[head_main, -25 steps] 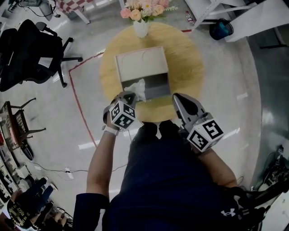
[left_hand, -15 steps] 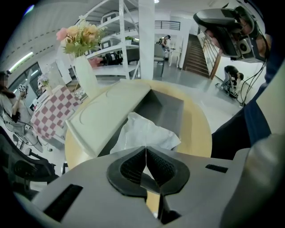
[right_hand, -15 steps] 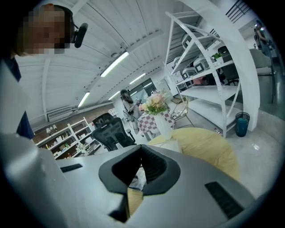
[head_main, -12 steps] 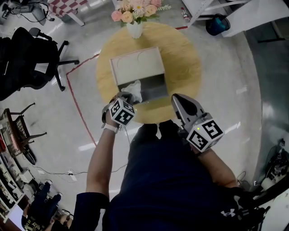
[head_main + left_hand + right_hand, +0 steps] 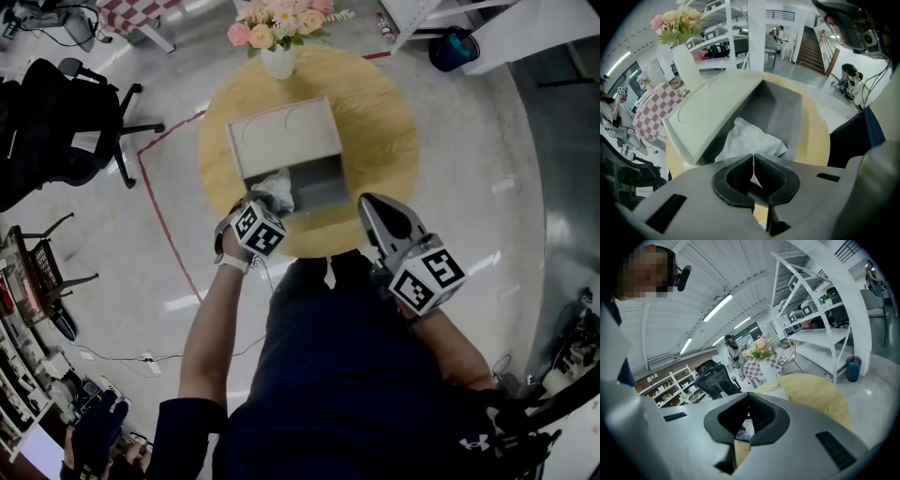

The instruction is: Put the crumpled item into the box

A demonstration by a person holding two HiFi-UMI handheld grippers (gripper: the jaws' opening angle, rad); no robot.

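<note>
Two grippers noted. Left gripper (image 5: 753, 158): jaws were pinched on a thin edge of the crumpled white paper (image 5: 749, 140), which sat in the open part of the box (image 5: 710, 110) on the round wooden table (image 5: 814, 136). Right gripper (image 5: 749, 397): jaws were together, empty.

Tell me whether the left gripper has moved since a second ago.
Yes. The left gripper, shut on the crumpled paper, has edged nearer the box, away from the table's near edge.
</note>
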